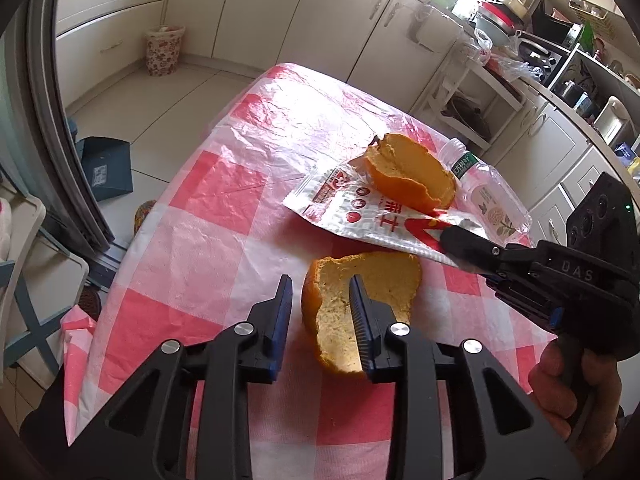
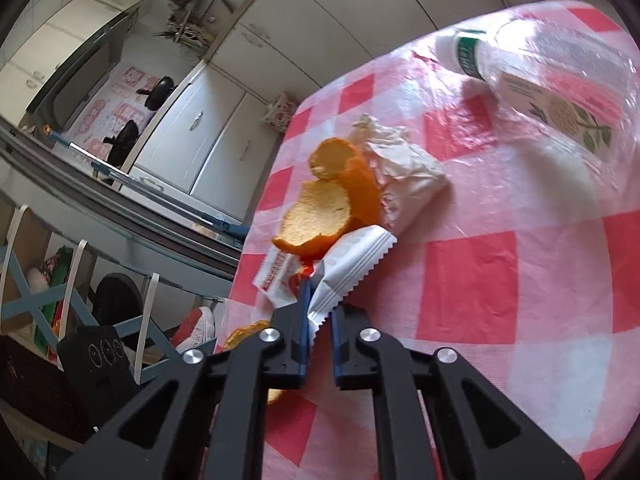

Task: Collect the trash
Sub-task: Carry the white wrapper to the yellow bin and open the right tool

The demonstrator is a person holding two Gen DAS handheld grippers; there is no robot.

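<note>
Cream kitchen cabinets ring a table under a crinkled pink-and-white checked plastic cloth [image 1: 224, 208]. On it, the left gripper [image 1: 320, 312] stands narrowly parted around the rim of a cupped orange peel [image 1: 360, 288], not pressing. The right gripper [image 2: 320, 312] is pinched onto a white-and-red foil snack wrapper [image 2: 352, 264]; another orange peel [image 1: 412, 172] lies on it, just beside a clear plastic bottle [image 1: 488, 196].
</note>
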